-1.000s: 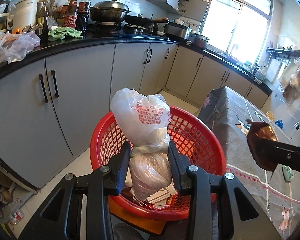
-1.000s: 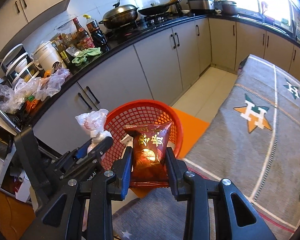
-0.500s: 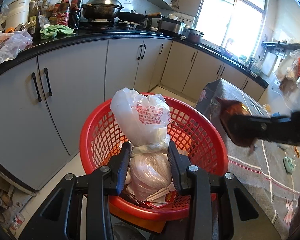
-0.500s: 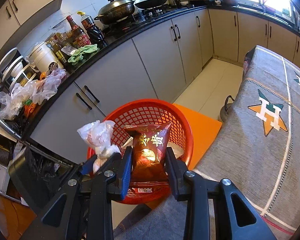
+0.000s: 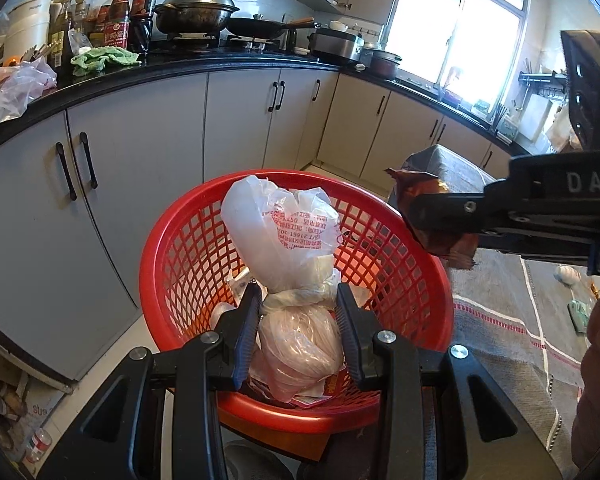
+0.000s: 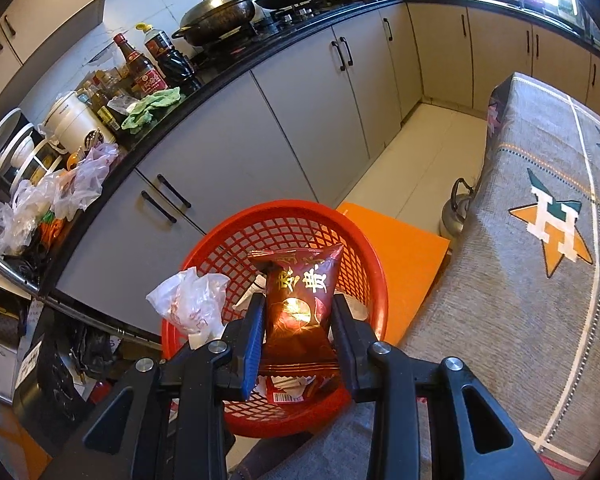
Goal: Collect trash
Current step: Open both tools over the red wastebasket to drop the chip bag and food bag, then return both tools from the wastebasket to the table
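Left gripper (image 5: 298, 332) is clamped on a knotted plastic bag (image 5: 288, 276), pads pinching just under the knot. The bag is held over the red basket (image 5: 188, 240), its lower bulge hanging inside the rim.

Right gripper (image 6: 298, 336) is closed on a dark red snack packet (image 6: 300, 304), gripped across the lower half. The packet is held above the same basket, on the side nearer the cloth-covered table (image 6: 540, 280).

Handling, as judged: both items look light and soft. The bag film is thin and slippery, and its contents are likely to shift; the neck at the knot is the best hold. The foil packet is crinkly and likely slick, and flat enough to twist, so a grip across the middle is preferred over a corner.

Paper scraps can be seen at the basket bottom.
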The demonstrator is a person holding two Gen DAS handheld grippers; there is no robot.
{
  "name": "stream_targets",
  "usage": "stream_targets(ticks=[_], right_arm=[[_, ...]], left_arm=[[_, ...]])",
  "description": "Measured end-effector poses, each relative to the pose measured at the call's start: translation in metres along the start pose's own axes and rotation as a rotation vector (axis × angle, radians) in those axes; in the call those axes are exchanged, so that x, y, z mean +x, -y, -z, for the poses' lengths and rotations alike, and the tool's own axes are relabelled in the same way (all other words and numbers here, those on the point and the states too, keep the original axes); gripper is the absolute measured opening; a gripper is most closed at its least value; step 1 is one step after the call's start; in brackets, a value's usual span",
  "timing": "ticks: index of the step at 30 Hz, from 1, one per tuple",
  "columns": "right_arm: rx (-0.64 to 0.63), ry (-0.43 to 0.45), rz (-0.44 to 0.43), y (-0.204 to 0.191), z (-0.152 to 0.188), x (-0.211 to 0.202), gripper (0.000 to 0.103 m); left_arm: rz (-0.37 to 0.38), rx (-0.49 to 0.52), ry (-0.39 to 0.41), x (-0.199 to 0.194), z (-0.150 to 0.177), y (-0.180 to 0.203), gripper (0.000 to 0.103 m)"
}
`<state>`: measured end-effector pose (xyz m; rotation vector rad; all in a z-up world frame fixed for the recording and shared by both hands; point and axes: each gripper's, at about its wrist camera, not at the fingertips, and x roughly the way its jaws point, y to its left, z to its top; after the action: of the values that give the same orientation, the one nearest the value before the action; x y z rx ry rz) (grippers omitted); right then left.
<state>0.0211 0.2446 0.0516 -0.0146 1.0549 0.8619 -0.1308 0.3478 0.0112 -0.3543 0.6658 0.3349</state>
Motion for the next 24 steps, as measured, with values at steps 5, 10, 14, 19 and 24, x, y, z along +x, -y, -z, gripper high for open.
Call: stream_targets(ticks=[5, 10, 14, 19, 24], right_arm=[[-0.011, -0.002, 0.003, -0.004, -0.001, 0.005, 0.037], [-0.003, -0.005, 0.005, -0.003, -0.001, 0.008, 0.037], [-0.001, -0.001, -0.001, -0.001, 0.0, 0.007, 0.041], [-0.001, 0.01, -0.008, -0.002, 0.002, 0.001, 0.041], [0.006, 0.022, -0.018, -0.001, 0.004, -0.008, 0.041]], left_arm=[[-0.007, -0.002, 0.007, -0.001, 0.001, -0.001, 0.036], [-0.007, -0.001, -0.001, 0.0, 0.002, 0.0, 0.036], [-0.011, -0.011, -0.001, 0.0, 0.002, 0.0, 0.046], [-0.019, -0.016, 0.01, -0.003, 0.002, 0.0, 0.056], [-0.023, -0.013, 0.01, -0.005, 0.001, 0.002, 0.056]])
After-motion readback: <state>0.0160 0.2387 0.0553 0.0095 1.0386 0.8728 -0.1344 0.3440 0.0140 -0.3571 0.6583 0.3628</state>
